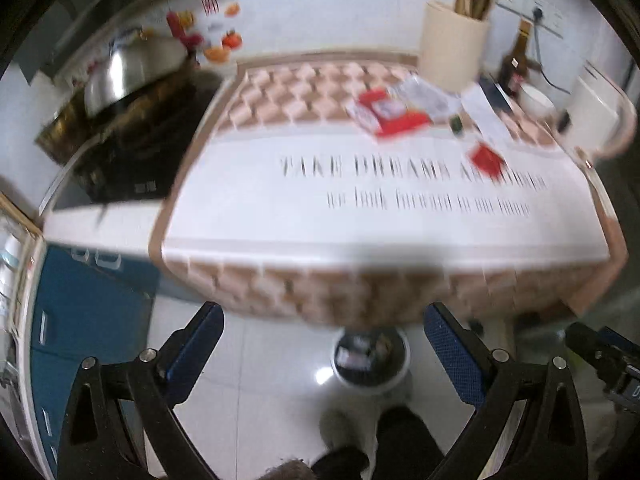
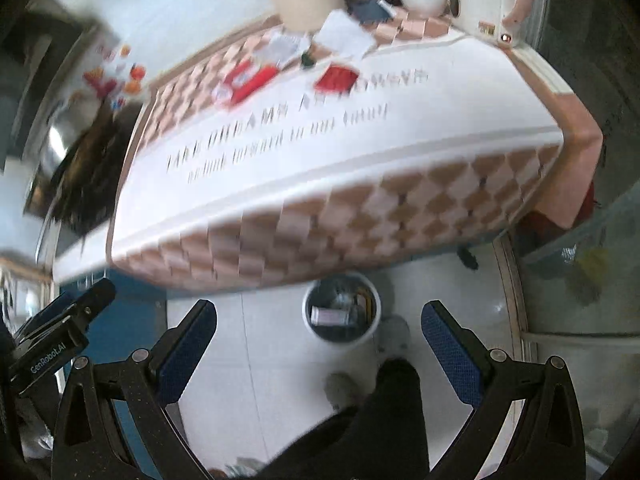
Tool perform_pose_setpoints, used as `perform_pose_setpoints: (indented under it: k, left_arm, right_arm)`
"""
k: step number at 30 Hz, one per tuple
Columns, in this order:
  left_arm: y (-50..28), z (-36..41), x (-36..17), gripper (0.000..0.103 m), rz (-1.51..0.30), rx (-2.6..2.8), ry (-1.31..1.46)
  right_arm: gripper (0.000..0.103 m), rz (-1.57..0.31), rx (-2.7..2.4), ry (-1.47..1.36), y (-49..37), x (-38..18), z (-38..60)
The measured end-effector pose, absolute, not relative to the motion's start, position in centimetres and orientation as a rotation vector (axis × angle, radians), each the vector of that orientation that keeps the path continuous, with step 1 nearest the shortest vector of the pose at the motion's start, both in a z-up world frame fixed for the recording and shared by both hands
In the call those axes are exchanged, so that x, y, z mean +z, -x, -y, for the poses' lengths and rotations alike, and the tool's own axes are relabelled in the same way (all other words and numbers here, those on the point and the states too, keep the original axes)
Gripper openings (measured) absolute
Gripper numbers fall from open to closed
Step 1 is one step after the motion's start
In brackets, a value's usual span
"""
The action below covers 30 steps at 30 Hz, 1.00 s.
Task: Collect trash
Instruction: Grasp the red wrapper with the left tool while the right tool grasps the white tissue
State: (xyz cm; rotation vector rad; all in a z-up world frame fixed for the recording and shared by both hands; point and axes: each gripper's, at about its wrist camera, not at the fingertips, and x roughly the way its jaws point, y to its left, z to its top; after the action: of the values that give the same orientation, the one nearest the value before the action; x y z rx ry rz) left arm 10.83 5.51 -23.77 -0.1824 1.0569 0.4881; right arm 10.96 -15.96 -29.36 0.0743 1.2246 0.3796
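A white trash bin (image 1: 370,364) stands on the floor under the table's front edge, with wrappers inside; it also shows in the right wrist view (image 2: 341,307). On the tablecloth lie a red and white package (image 1: 386,112), a small red wrapper (image 1: 486,159), white papers (image 1: 484,112) and a small dark green item (image 1: 456,123). The right wrist view shows the package (image 2: 246,78), the wrapper (image 2: 336,78) and the papers (image 2: 344,34). My left gripper (image 1: 324,344) is open and empty above the floor, in front of the table. My right gripper (image 2: 320,340) is open and empty there too.
The table (image 1: 360,216) has a printed pink checked cloth. At its back stand a cream utensil holder (image 1: 454,44), a brown bottle (image 1: 516,60), a white bowl (image 1: 536,100) and a white kettle (image 1: 596,116). A stove with a steel lid (image 1: 132,72) is at left. The person's legs (image 2: 384,412) stand below.
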Motion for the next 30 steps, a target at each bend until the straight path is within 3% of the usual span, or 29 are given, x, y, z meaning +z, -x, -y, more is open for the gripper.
perform_pose_setpoints:
  k: [6,13,16,17,18,21,23,30]
  left_arm:
    - [-21.6,-7.4,-25.3,0.102,-1.119,0.513,0.237]
    - [-36.8,-3.0,-31.7,0.101,-1.262,0.266,0.359]
    - [-41.9,0.3,-35.8,0.101,-1.35,0.151,0.345]
    - [-42.8,1.0,-36.9,0.092,-1.383,0.12,0.345]
    - [-43.5,1.8,-37.5,0.095,-1.385,0.12,0.317]
    - [-44.3,4.5,-36.7,0.06,-1.334,0.143,0.159]
    - [-44.2,5.1,-35.8,0.011,-1.302,0.142,0.137]
    - [-42.7,0.3,-34.0,0.009,-1.285,0.268,0.207]
  right_arm:
    - [0.103,-1.209,0.339,-0.13,-23.9,-30.0,15.3]
    - [0.103,-1.203,0.237,-0.15,-38.5,-33.3,18.0]
    - [0.089,-1.221,0.195,-0.155,-42.9,-35.1,20.3]
    - [0.089,-1.232,0.187,-0.161,-44.0,-35.6,21.0]
    - [0.089,-1.238,0.181,-0.173,-45.0,-36.1,21.8]
    - [0.089,-1.265,0.21,-0.211,-46.9,-37.3,23.1]
    - [0.089,-1.28,0.229,-0.202,-47.7,-38.0,23.1]
    - [0.089,-1.273,0.332,-0.183,-49.9,-38.0,18.9]
